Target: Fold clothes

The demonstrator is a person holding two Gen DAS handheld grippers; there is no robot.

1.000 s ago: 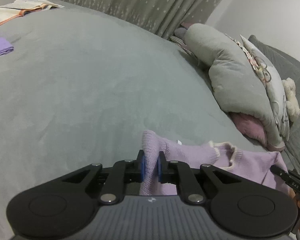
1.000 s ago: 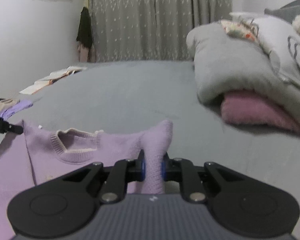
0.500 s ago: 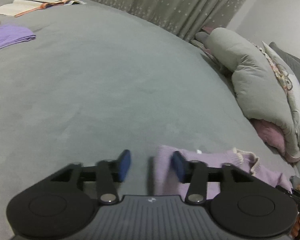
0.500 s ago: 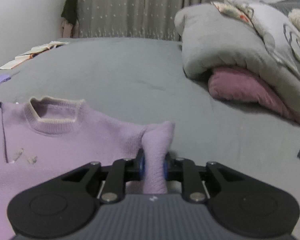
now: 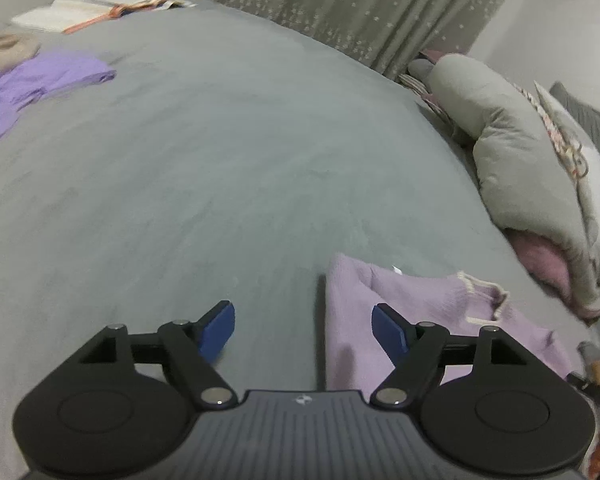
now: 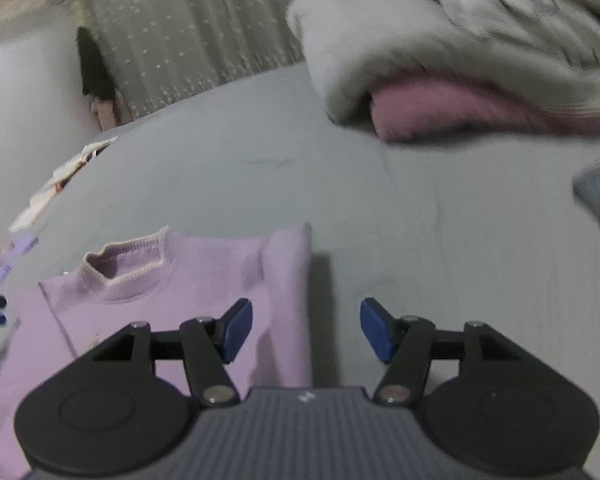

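Both tools gape wide, gripping nothing. The left tool [image 5: 303, 326] and right tool [image 6: 306, 330] hover above the lilac sweater [image 6: 204, 280], which lies flat on the grey bed [image 5: 204, 152].

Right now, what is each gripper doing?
Left gripper: open, holding nothing.
Right gripper: open, lilac sweater lying released on the bed.

Both wrist views skim low over the bed [image 5: 228, 152], sharing the sweater [image 6: 204, 276].
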